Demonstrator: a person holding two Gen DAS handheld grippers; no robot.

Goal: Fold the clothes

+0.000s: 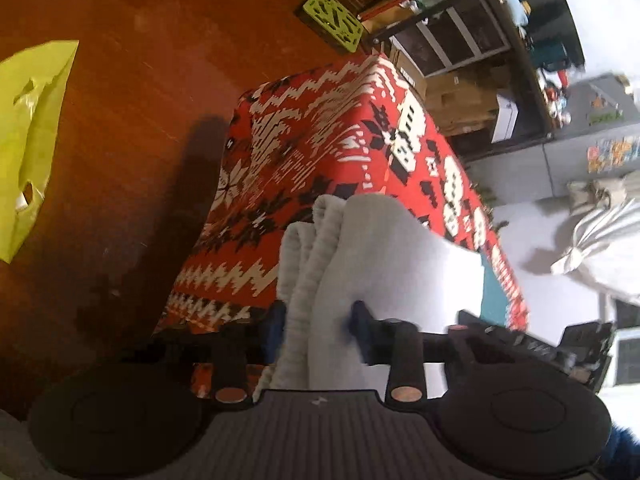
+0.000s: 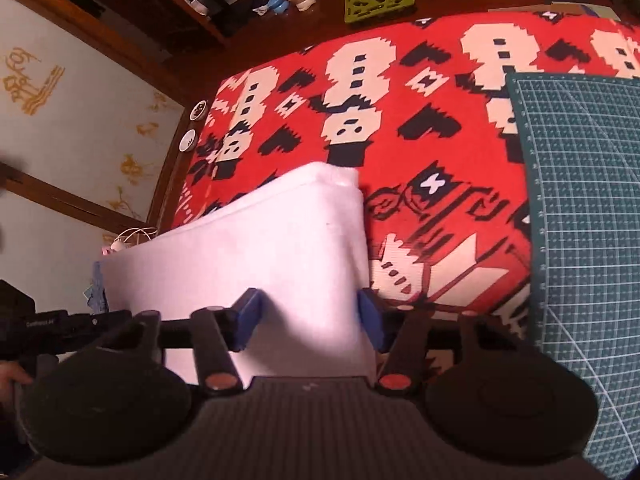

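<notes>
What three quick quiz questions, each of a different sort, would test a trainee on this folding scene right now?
1. True or false: the white garment lies between the blue fingers of the right tool.
2. Multiple choice: what covers the table under the garment? A) a plain blue sheet B) a red patterned cloth C) bare metal.
3. Fill in: beside the cloth, at the right edge of the right wrist view, lies a green ______ with a grid.

Key: 1 true; 2 B; 3 cutting mat.
</notes>
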